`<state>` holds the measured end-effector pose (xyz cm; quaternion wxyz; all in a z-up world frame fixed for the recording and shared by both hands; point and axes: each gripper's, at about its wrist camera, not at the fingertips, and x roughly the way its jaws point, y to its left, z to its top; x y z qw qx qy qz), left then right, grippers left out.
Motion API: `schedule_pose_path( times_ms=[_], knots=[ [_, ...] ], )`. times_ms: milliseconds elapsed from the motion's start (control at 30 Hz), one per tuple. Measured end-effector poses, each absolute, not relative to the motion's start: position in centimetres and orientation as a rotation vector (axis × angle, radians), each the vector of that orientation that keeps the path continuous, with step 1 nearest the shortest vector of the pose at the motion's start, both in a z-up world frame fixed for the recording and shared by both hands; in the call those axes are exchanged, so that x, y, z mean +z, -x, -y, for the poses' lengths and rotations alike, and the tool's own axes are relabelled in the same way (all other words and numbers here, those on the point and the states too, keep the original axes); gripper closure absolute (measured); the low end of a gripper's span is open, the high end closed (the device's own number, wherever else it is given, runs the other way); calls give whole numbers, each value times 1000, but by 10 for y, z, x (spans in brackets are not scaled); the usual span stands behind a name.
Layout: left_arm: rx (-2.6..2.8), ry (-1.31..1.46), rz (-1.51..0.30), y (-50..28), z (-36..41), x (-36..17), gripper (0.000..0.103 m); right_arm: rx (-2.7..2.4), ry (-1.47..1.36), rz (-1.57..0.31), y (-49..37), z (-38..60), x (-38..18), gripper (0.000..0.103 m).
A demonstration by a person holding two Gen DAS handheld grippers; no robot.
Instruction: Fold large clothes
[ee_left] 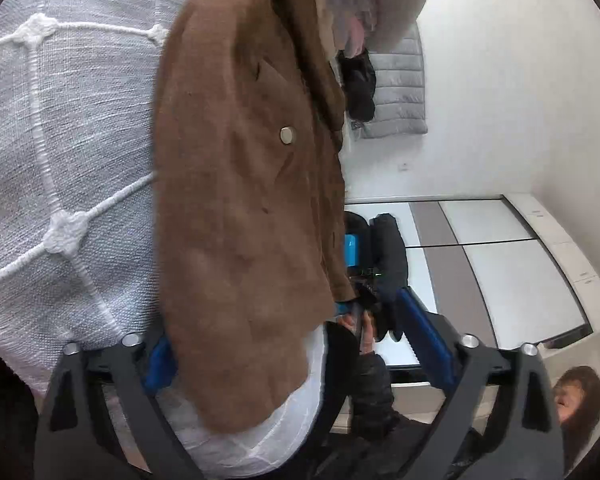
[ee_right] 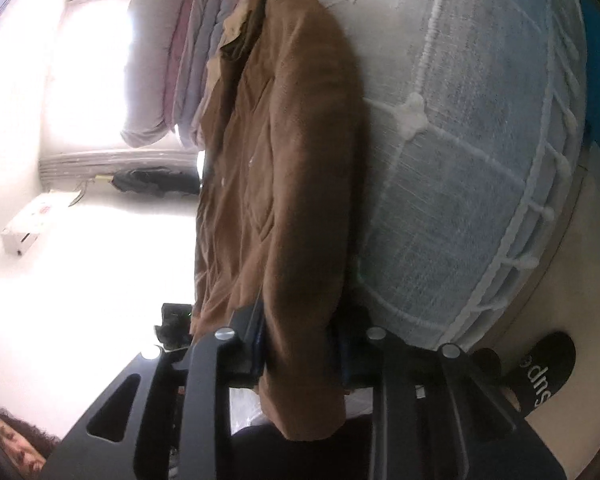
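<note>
- In the left wrist view, the left claw (ee_left: 300, 344) is seen with its blue-padded fingers (ee_left: 428, 340) spread well apart; the lower edge of the brown jacket (ee_left: 240, 200) lies between them, and no pad is seen pressing on it.
- In the right wrist view, the right claw (ee_right: 300, 344) is seen closed on a sleeve or side edge of the brown jacket (ee_right: 284, 200), the fabric being pinched between the two fingers and hanging on past them toward the camera.
- The jacket is laid out lengthwise on the bed, over a white woven bedspread (ee_left: 60, 140) stitched with raised cord lines and knots (both views are turned sideways, so the bed appears upright).
- A round metal button (ee_left: 287, 135) is seen on the jacket front, with a slanted pocket opening farther up.
- The right claw itself is visible in the left wrist view beyond the jacket hem, held by a hand (ee_left: 364, 332).
- A black slipper (ee_right: 544, 372) with white lettering is seen on the floor beside the bed.
- At the far end of the jacket, by its collar, folded pink and grey cloths (ee_right: 196, 60) are piled.
- Farther off, a grey quilted garment (ee_left: 396, 92) and a white wardrobe (ee_left: 500, 248) are seen against the wall.
</note>
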<state>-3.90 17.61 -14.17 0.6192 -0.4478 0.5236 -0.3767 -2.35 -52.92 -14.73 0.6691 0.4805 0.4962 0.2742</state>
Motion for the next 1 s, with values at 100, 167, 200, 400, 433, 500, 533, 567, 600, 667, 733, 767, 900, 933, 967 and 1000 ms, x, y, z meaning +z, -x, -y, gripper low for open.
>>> schedule_pose_path(
  times_ms=[100,167,200,400,433,500,533,567,600,667,733,767,900,933,967,1000],
  knots=[
    [-812,812,-1220,43,-155,-124,11,590,-1052,-1095,28,526,-142,80],
    [-740,668,-1226,47,-139,-114,17,567,-1050,-1082,32,524,-140,85],
    [-696,617,-1224,49,-131,-112,42,555,-1042,-1067,34,522,-136,88],
    [-575,600,-1206,57,-131,-117,86,615,-1072,-956,45,504,-107,91],
    [-563,583,-1201,59,-129,-114,87,634,-1076,-942,44,500,-102,91],
    [-547,547,-1181,62,-126,-107,89,692,-1084,-894,42,489,-84,91],
    [-547,532,-1164,64,-127,-99,89,718,-1092,-874,41,484,-76,91],
    [-550,517,-1136,68,-123,-88,90,775,-1113,-838,40,477,-67,91],
    [-553,506,-1115,67,-128,-77,91,804,-1115,-813,40,473,-60,91],
    [-556,465,-1069,73,-128,-57,92,860,-1120,-755,43,466,-43,91],
    [-564,424,-1022,82,-125,-32,94,885,-1126,-716,47,463,-31,91],
    [-565,416,-1010,82,-124,-25,94,897,-1130,-697,50,463,-26,91],
    [-579,408,-965,97,-134,-3,95,926,-1158,-636,67,470,-10,91],
    [-584,408,-959,101,-135,-1,95,924,-1161,-626,72,473,-8,91],
    [-586,402,-955,104,-137,1,95,925,-1172,-613,78,476,-6,91],
    [-590,403,-951,108,-138,4,95,929,-1180,-604,84,479,-6,91]
  ],
)
